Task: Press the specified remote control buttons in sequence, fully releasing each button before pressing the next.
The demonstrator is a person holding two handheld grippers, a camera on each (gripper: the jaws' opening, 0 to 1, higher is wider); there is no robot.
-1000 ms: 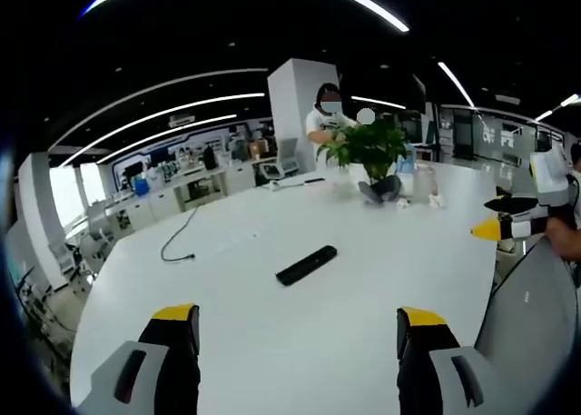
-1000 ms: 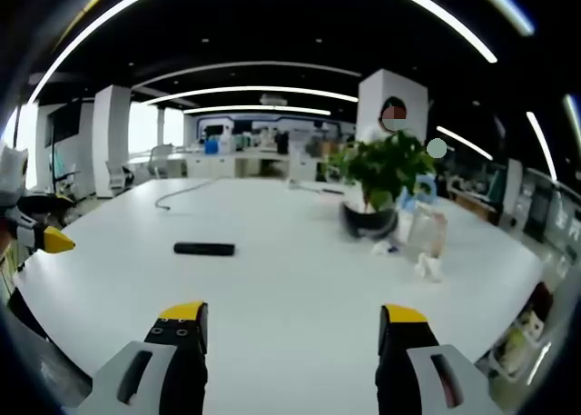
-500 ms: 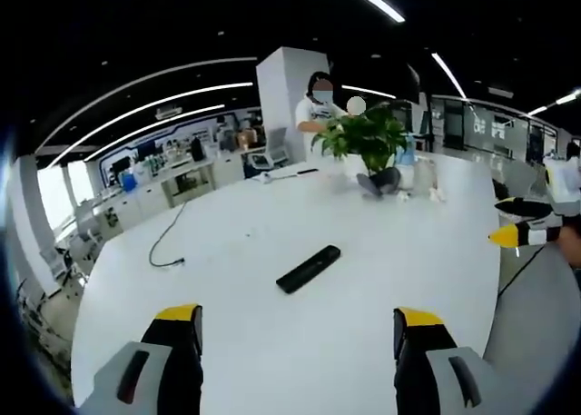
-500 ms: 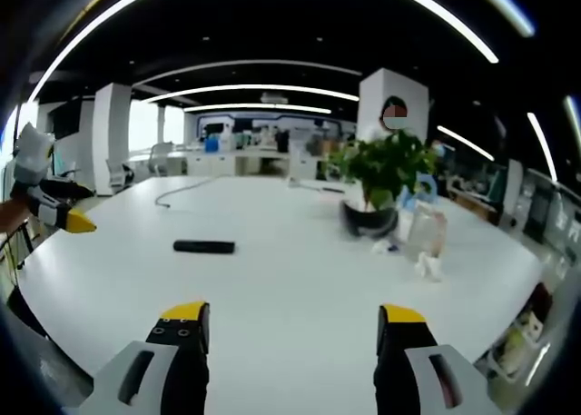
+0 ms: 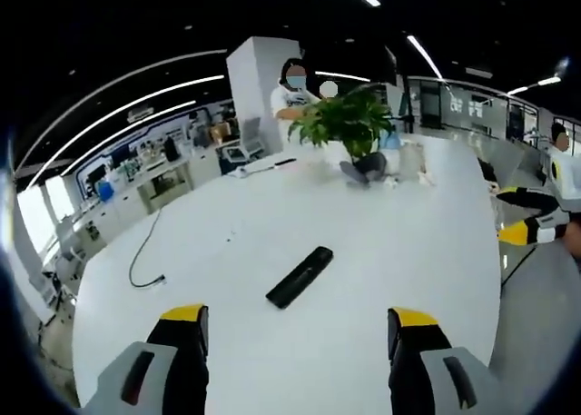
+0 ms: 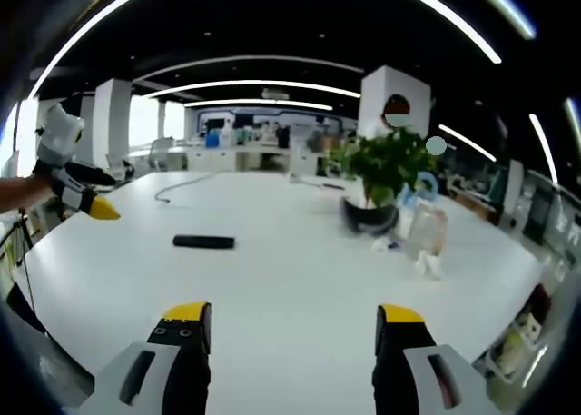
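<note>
Two grippers open-jawed, left gripper [image 5: 295, 329], right gripper [image 6: 290, 329], black remote [image 5: 300, 276] unlabelled

left gripper [image 6: 86, 200] moved in over table edge [image 6: 54, 251], nearer remote [image 6: 203, 242], jaws still apart

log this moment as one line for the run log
remote control flat on white table, untouched | left gripper open, short of it | right gripper open, empty | potted plant beyond
</note>
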